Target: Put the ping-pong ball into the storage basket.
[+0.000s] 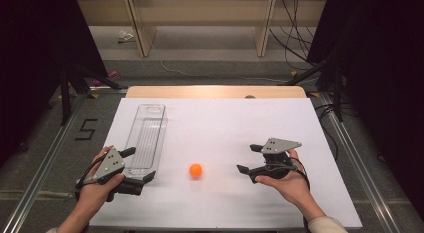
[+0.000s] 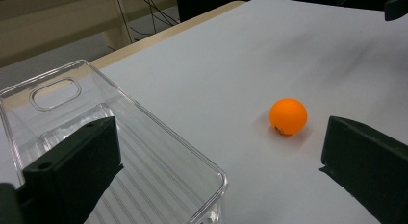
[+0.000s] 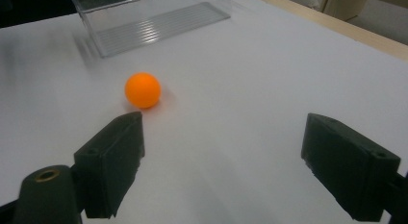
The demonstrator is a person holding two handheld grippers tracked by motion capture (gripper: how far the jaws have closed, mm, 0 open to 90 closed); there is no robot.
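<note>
The orange ball (image 1: 195, 170) lies bare on the white table (image 1: 225, 128) between both spread, empty grippers, left (image 1: 140, 165) and right (image 1: 249, 158); the left one partly hides the clear tray (image 1: 146, 133)

A black "5" (image 1: 87, 129) is marked on the grey floor left of the table

Open white table (image 1: 225, 128) around the ball (image 1: 195, 170); clear tray (image 1: 146, 138) blocks left.

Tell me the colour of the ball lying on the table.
The ball is plain orange; the right gripper view shows it best.
</note>
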